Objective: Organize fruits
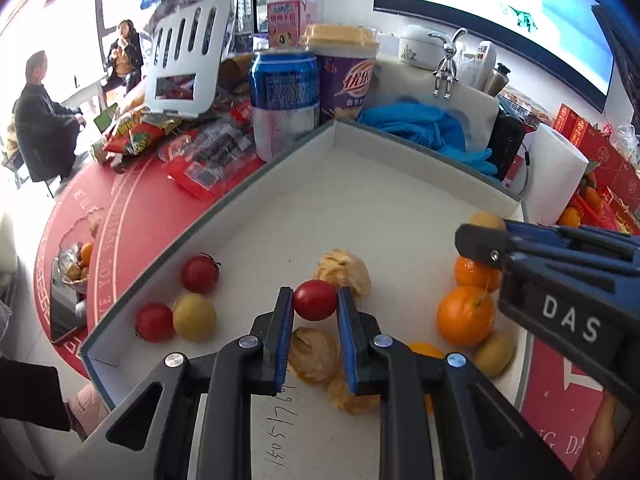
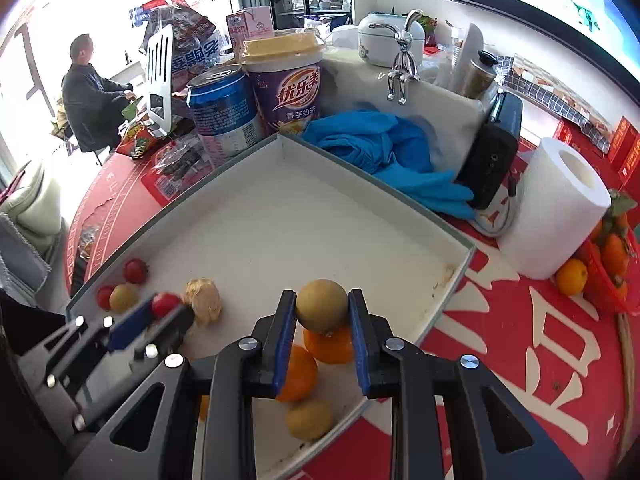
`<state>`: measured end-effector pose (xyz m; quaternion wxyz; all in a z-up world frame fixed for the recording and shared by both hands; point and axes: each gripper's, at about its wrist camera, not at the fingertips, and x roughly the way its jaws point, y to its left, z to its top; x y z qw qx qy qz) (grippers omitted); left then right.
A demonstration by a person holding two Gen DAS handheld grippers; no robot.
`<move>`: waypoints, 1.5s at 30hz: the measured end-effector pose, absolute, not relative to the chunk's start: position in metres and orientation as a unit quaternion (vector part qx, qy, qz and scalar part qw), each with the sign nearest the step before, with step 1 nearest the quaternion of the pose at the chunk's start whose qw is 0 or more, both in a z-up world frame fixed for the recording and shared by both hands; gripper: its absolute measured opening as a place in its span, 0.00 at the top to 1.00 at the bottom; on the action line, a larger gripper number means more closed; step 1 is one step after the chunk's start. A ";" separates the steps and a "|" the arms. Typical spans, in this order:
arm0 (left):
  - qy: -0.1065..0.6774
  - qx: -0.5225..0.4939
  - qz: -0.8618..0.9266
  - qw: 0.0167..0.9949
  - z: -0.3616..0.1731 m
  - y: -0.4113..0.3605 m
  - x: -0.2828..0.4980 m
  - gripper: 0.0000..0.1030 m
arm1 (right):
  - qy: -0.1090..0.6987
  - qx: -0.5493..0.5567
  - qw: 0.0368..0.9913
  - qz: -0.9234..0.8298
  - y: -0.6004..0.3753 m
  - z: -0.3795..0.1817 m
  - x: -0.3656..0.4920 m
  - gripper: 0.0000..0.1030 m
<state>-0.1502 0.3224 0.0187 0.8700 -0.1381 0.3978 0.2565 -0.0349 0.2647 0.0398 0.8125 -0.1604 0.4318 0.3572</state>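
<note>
Between the fingers of the left gripper [image 1: 315, 300] sits a small red tomato [image 1: 315, 300], pinched on both sides by the blue pads, so the gripper is clenched on it. It hangs over the floor of a shallow white tray [image 1: 280, 216]. Just beyond the fingertips lies a crumpled piece of dried peel [image 1: 347, 270], and under the fingers, nearer the camera, lie two more such pieces [image 1: 312, 354]. Off to the left of the fingers, against the tray's wall, rest two more tomatoes [image 1: 199, 273] and a yellow-green fruit [image 1: 195, 317] touching the nearer one. To the right lie two oranges [image 1: 465, 315], one behind the other, and another yellow-green fruit [image 1: 494, 353] just beside the nearer orange.

The right gripper [image 2: 322, 311] is likewise closed tight, grasping a round yellow-green fruit [image 2: 322, 305] between its pads, close to the tray's right edge [image 2: 460, 276]. Directly below that fruit is an orange [image 2: 329, 346]; a second orange [image 2: 298, 372] shows under the left finger, and a yellow-green fruit [image 2: 310, 418] lies nearer the camera between the fingers. In the right wrist view the left gripper and its tomato appear blurred at the left.

Beyond the tray's far corner stand a blue can [image 2: 224, 112] and a purple cup [image 2: 286, 84], with blue gloves [image 2: 380, 148] to their right.
</note>
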 end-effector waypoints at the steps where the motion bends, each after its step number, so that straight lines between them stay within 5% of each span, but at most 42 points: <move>1: 0.398 -0.143 0.255 0.869 0.018 0.324 -0.150 0.77 | 0.433 -0.163 0.811 0.358 0.267 0.040 -0.034 0.74; 4: 0.401 -0.152 0.251 0.868 0.019 0.326 -0.153 0.63 | 0.435 -0.168 0.806 0.365 0.271 0.042 -0.036 0.74; 7: 0.389 -0.141 0.261 0.872 0.026 0.322 -0.158 0.28 | 0.440 -0.174 0.797 0.374 0.273 0.046 -0.040 0.73; 9: 0.376 -0.126 0.270 0.877 0.035 0.319 -0.163 0.19 | 0.439 -0.174 0.797 0.377 0.275 0.050 -0.041 0.45; 10: 0.375 -0.124 0.270 0.878 0.037 0.318 -0.165 0.19 | 0.434 -0.172 0.800 0.378 0.274 0.054 -0.042 0.08; 11: 0.376 -0.123 0.268 0.878 0.040 0.318 -0.165 0.16 | 0.424 -0.167 0.806 0.377 0.272 0.059 -0.044 0.00; 15: 0.379 -0.128 0.265 0.877 0.047 0.322 -0.168 0.10 | 0.404 -0.173 0.819 0.368 0.268 0.078 -0.050 0.00; 45: 0.440 -0.106 0.246 0.857 0.052 0.297 -0.170 0.09 | 0.483 -0.200 0.781 0.341 0.234 0.064 -0.060 0.00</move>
